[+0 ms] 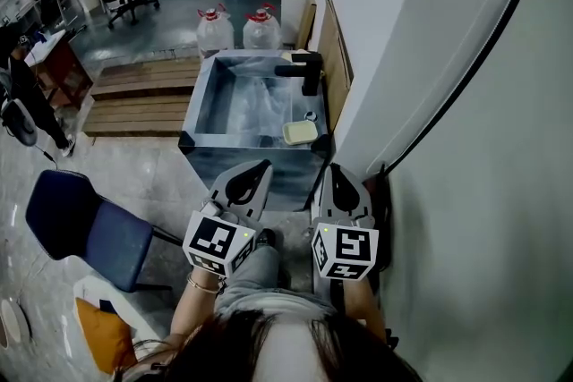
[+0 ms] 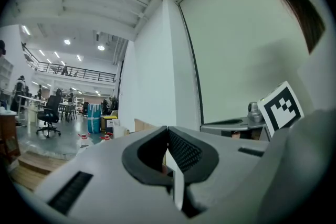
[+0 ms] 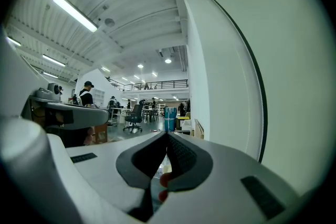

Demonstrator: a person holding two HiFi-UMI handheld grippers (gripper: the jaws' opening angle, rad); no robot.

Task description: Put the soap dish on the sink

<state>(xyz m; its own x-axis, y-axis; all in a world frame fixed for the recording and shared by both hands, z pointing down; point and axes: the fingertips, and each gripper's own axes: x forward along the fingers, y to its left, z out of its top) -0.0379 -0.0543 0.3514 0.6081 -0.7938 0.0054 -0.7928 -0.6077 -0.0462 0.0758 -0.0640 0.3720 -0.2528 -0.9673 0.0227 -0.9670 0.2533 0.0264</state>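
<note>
Right tool (image 1: 334, 169) near soap dish (image 1: 300, 131), apart

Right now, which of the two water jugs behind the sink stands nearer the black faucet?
The right-hand water jug: it stands closer to the faucet, while the left-hand water jug sits farther left.

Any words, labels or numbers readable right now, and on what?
No readable text in any view.
Left gripper: its cube carries only a black-and-white square marker, no letters.
Right gripper: same kind of marker, no letters.
Water jugs: any label is too small to read.
</note>
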